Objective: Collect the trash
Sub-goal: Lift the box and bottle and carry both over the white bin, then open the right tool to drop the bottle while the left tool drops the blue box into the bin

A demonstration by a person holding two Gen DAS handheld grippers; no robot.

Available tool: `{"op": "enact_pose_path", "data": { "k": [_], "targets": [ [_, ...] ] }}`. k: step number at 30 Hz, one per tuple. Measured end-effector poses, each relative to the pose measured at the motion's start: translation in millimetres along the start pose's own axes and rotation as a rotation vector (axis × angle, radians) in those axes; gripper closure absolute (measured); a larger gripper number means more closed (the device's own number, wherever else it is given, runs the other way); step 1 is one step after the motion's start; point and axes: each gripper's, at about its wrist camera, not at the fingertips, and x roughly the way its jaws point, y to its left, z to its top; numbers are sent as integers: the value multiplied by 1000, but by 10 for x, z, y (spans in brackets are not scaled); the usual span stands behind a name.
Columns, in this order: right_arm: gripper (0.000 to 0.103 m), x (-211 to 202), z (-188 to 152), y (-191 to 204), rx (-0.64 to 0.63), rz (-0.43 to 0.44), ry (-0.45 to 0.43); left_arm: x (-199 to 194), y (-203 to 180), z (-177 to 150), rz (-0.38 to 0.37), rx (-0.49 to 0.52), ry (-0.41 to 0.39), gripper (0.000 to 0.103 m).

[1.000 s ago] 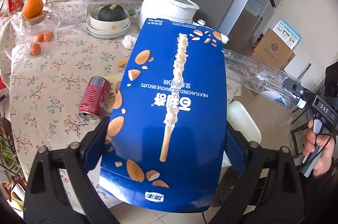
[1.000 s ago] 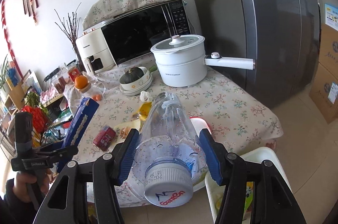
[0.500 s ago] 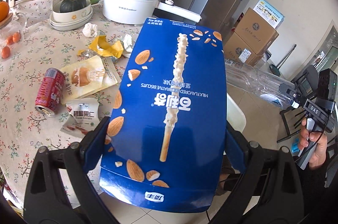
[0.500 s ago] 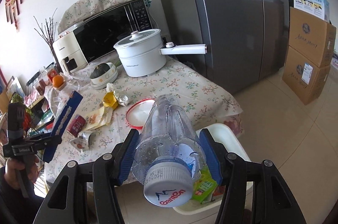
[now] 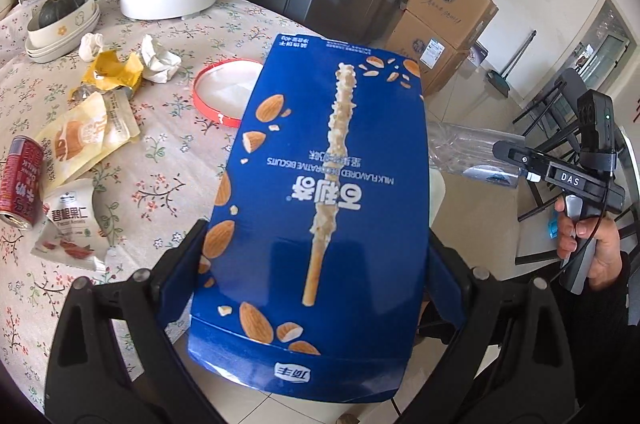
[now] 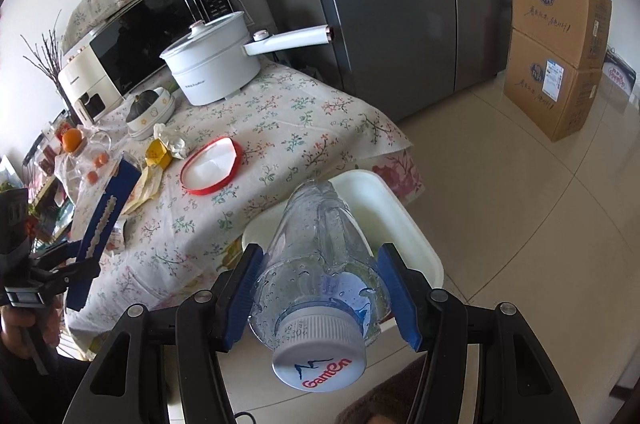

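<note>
We carry trash to white bin (image 6: 416,248) beside worktop (image 6: 280,127). Right gripper (image 6: 320,288) clamped on clear bottle (image 6: 316,256), above bin. Left gripper (image 5: 316,272) clamped on blue biscuit box (image 5: 320,203), short of bin. Next: lower, release into bin.

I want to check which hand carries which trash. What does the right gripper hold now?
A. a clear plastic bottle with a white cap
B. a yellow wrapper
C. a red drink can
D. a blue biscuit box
A: in the right wrist view the right gripper has its blue pads pressed on the clear plastic bottle, white cap toward the camera; the blue biscuit box is in the left gripper.
</note>
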Motion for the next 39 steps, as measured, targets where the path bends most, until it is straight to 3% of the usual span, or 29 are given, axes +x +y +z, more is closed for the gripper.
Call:
{"op": "enact_pose_path", "data": {
  "k": [7,12,16,27,32,39],
  "targets": [
    [42,325,-83,-159,33,-47,90,229,-171,-32,-14,41,58,7],
    [40,433,-83,-295,124,-17,130,434,-260,-52,-15,60,104,7],
    [31,369,-71,-315,125,-21,106,601,-350,-74,-14,82,137,7],
    [29,260,-72,-550,180,-37,76,1070,-547,-72,-4,129,206,7],
    [29,240,-79,-616,189,-53,71,1178,-630,-28,-33,150,174,6],
    [29,226,-63,-625,188,-56,61,1167,-667,45,-5,191,91,1]
  ]
}}
